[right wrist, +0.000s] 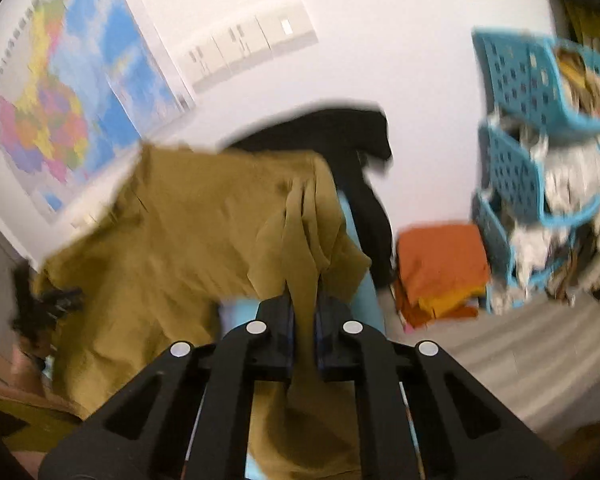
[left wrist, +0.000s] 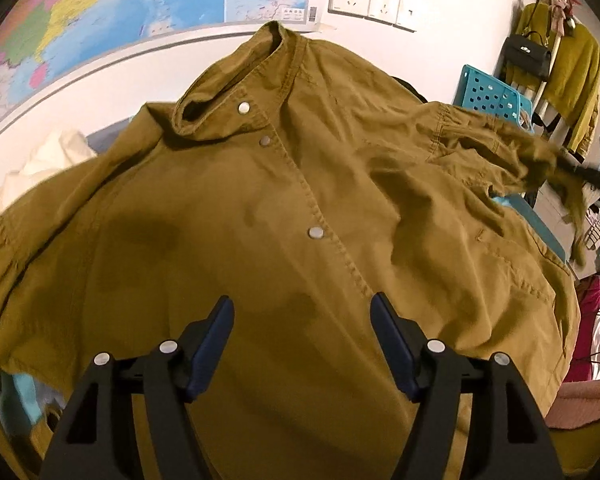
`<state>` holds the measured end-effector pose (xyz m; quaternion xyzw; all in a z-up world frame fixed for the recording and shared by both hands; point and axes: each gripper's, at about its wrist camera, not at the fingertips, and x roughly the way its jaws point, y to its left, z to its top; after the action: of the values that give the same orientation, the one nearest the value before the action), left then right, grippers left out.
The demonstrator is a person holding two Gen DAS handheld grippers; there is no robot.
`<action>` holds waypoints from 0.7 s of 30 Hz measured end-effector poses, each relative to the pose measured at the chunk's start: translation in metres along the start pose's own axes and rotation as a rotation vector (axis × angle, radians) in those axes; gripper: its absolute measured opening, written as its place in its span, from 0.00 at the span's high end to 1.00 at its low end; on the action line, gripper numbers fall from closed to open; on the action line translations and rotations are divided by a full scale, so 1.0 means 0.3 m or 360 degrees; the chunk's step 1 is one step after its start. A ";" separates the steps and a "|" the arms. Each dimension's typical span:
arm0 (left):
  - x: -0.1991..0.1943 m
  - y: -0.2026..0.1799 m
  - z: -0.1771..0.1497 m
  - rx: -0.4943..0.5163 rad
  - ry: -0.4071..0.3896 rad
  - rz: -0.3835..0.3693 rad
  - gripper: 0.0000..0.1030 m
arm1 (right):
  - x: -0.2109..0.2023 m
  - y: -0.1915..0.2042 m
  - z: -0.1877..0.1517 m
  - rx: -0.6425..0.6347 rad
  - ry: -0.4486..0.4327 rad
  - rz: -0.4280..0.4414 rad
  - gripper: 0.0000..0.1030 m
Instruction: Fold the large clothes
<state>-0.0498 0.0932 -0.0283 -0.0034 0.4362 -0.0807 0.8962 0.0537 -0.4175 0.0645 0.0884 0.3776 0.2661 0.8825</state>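
Left gripper: jaws spread, empty, hovering over jacket, mustard, snap-buttoned, lying front-up, collar far toward wall map. Right gripper: jaws pinching a bunched fold of jacket, lifted. Blue baskets far right.

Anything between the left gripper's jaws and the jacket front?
Nothing visible. The left gripper hangs open just above the mustard jacket, with bare fabric between its jaws and no other item across it. The right gripper is already clamped on a bunched fold of the jacket.
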 end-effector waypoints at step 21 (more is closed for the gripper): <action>-0.179 0.166 0.098 -0.0125 -0.0302 -0.0200 0.29 | 0.538 1.062 0.168 -0.0778 0.0607 0.0771 0.89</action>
<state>-0.0524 0.1485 0.0280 -0.0735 0.3510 -0.1190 0.9259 0.0538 -0.0600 0.1135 -0.0890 0.4284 0.5604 0.7032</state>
